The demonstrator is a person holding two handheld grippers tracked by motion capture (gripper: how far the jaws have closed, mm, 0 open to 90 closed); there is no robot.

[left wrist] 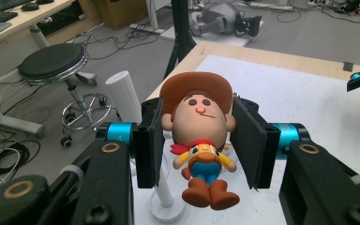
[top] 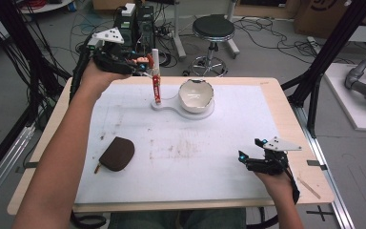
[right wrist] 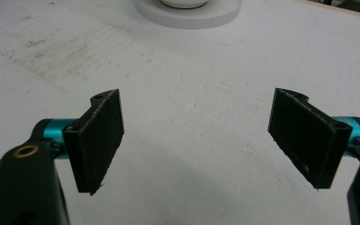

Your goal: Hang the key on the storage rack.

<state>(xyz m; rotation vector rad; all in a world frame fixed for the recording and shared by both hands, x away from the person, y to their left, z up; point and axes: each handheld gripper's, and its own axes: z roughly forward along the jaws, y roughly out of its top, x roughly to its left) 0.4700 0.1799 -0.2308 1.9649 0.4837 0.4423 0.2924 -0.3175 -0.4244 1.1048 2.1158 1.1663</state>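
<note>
Mid-carry step: left gripper (left wrist: 201, 154) pinching cowboy figurine (left wrist: 199, 140) by the head, pads flat on both sides, held in the air just left of the white post (top: 155, 76) and slightly above its stand (top: 183, 107). Right gripper (right wrist: 199, 136) spread wide with nothing between the pads, parked well apart from the stand, near the table's front right. Next, probably: hang or set figurine at the post, needing a steady approach and a clean release beside the bowl (top: 196, 94).

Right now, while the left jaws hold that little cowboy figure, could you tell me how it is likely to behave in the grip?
The cowboy figure looks like soft moulded rubber, so it would probably give slightly and not crack. The jaws press on its round head alone, body dangling, so it may pivot or swing. It seems small and likely light; its matte surface suggests little slipping.
</note>
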